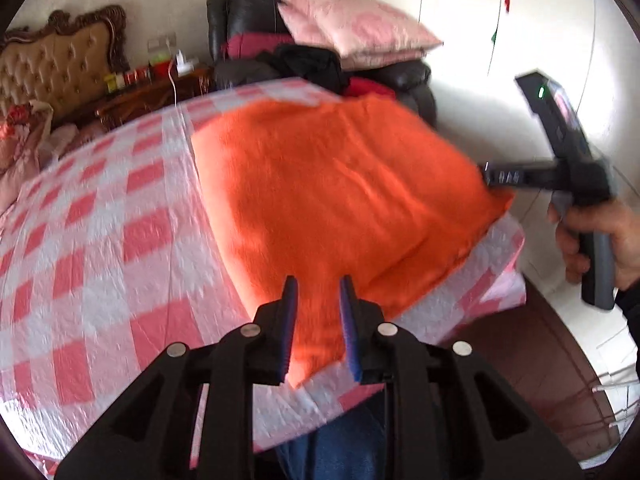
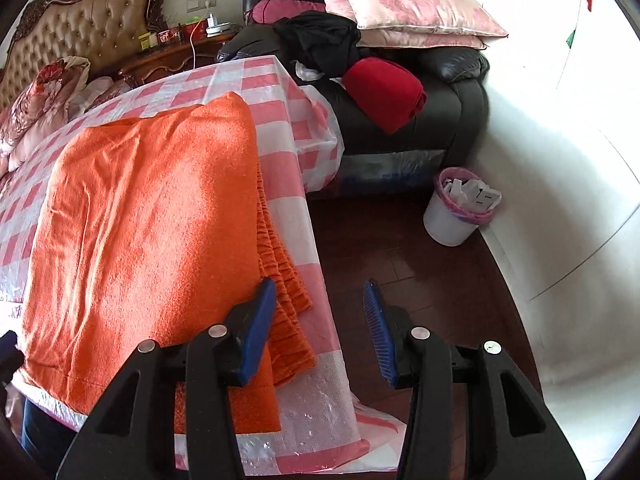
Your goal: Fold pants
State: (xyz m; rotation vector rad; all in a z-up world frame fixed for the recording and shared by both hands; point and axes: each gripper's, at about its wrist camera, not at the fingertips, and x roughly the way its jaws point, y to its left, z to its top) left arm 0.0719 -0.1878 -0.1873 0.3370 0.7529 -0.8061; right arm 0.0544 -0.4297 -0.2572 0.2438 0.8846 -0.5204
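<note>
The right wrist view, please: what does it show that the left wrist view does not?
Only the right wrist view shows the white bin on the floor and the pants' gathered waistband. Only the left wrist view shows the right gripper from outside, at the pants' edge. Both show the orange pants on the checked cover, the pink pillows and the black sofa.
</note>
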